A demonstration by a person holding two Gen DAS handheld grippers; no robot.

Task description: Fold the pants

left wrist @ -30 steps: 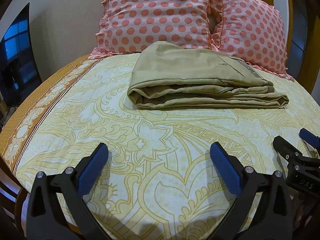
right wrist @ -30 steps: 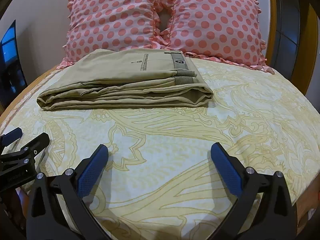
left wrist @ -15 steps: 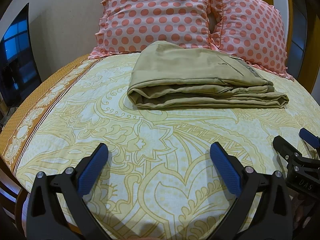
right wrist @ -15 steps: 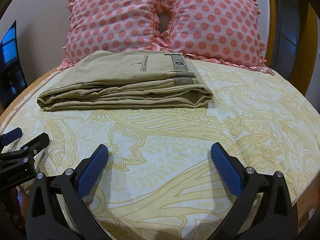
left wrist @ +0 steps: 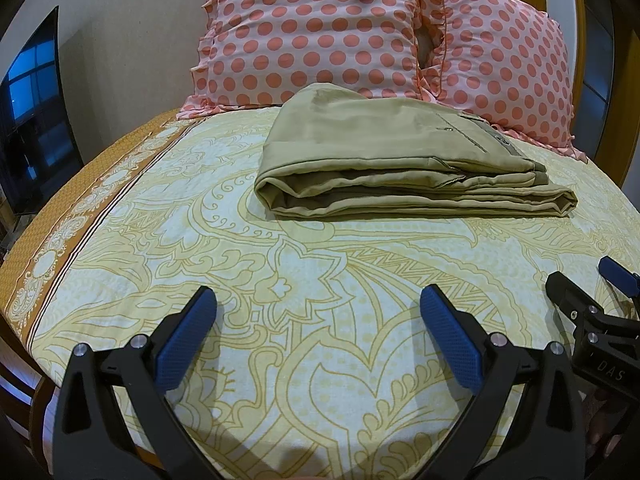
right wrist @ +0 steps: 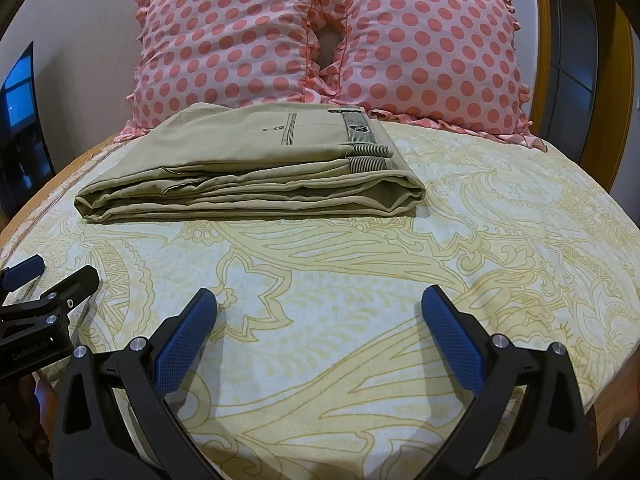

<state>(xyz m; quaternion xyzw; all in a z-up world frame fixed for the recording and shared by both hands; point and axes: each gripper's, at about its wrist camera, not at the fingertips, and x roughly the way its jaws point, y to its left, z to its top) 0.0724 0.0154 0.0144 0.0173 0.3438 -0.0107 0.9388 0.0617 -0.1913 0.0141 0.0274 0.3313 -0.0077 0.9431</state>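
The khaki pants [left wrist: 400,160] lie folded into a flat, layered rectangular bundle on the bedsheet [left wrist: 304,320], toward the head of the bed. In the right wrist view the same pants [right wrist: 256,168] show a back pocket slit with a small button and a striped inner waistband with a label on the top layer, at the bundle's right end. The stacked edges of the folds face the cameras, and the rounded fold ends sit at left and right. The far edge of the bundle sits close against the front of two pink polka-dot pillows [left wrist: 320,28] with ruffled edges, which stand side by side against the wall (whether fabric and pillow actually touch cannot be told).

The sheet is pale with a yellow paisley and floral print, and a brown-and-orange patterned border [left wrist: 80,216] runs along its left side.

The left gripper [left wrist: 318,320] hovers over the near part of the sheet, well apart from the pants, its blue-padded fingers spread wide with nothing between them. The right gripper [right wrist: 319,320] is likewise spread wide and empty, just beside the left one and equally far from the bundle.

A dark screen [left wrist: 32,120] with blue reflections stands at the left, and a wooden frame [right wrist: 616,120] rises at the right.
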